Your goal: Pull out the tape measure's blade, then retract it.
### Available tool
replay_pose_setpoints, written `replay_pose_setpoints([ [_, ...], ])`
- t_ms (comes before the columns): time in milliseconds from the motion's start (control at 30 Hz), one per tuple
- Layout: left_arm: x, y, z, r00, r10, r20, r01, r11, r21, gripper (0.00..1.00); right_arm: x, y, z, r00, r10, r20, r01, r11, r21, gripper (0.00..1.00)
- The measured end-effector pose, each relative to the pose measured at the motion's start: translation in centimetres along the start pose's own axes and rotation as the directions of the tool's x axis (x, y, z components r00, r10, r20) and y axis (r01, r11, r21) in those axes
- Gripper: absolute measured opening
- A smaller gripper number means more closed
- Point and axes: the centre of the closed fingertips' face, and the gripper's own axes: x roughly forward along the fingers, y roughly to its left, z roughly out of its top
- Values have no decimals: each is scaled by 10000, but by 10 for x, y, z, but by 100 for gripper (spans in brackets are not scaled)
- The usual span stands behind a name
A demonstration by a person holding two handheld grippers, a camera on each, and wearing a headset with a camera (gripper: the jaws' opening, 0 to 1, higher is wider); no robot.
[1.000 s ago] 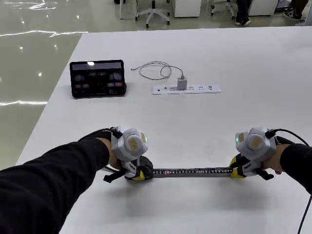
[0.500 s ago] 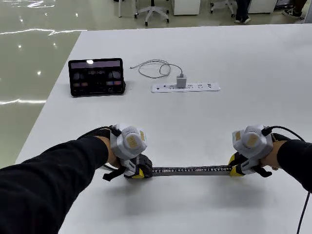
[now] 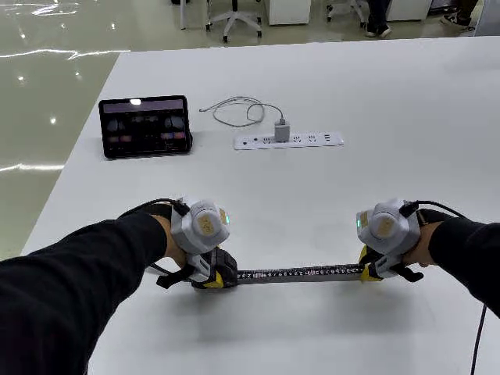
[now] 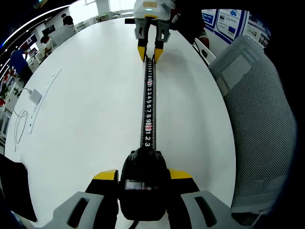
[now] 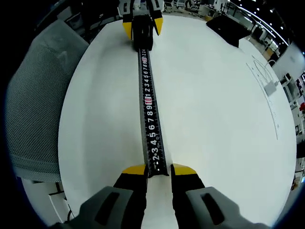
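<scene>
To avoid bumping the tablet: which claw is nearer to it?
Left. The left claw sits in front of the tablet, slightly right; the right claw is much farther right.

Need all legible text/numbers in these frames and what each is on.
"2 3 4 5 6 7 8 9", then a red box: blade, right gripper view.
"9", red box, "1 2 3": same blade beside the case, left gripper view.
Red-box digits: blurred.
Case label: blurred.
Tablet screen: too small.
Wall posters: blurred.
</scene>
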Motion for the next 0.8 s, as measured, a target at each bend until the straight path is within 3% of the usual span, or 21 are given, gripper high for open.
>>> replay_pose_setpoints([
  [100, -3, 1, 0, 10000, -24, 60, 24, 10000, -57, 36, -2, -1, 3, 9999, -110, 50, 109, 9997, 223, 19],
  [200, -7, 7, 1, 9996, 250, 152, -247, 9995, -198, 42, -2, 0, 5, 10000, -89, 19, 88, 9991, 410, 25],
  [267, -9, 10, 6, 9984, 383, 424, -361, 9979, -530, 45, -2, -2, 3, 9996, -265, -135, 276, 9961, 837, 36],
  [333, -11, 14, 6, 9975, 485, 518, -441, 9955, -835, 54, -2, 0, 3, 9999, -160, -47, 164, 9950, 984, 46],
  [433, -12, 16, 0, 9977, 623, 268, -593, 9932, -1003, 65, -3, 3, -3, 9999, -31, -134, 46, 9938, 1107, 49],
  [500, -13, 17, 0, 9978, 593, 310, -553, 9916, -1170, 73, -4, 5, -5, 9999, 36, -106, -22, 9914, 1305, 53],
  [567, -13, 18, 0, 9970, 650, 428, -580, 9871, -1491, 79, -5, 7, -7, 9999, 77, -136, -57, 9904, 1381, 53],
  [667, -14, 18, -5, 9973, 699, 209, -644, 9780, -1987, 90, -7, 5, -11, 9998, 44, -175, -16, 9877, 1562, 55],
  [800, -15, 17, -11, 9970, 771, 110, -730, 9743, -2130, 92, -10, 3, -7, 9997, -138, 221, 91, 9795, 2013, 57],
])
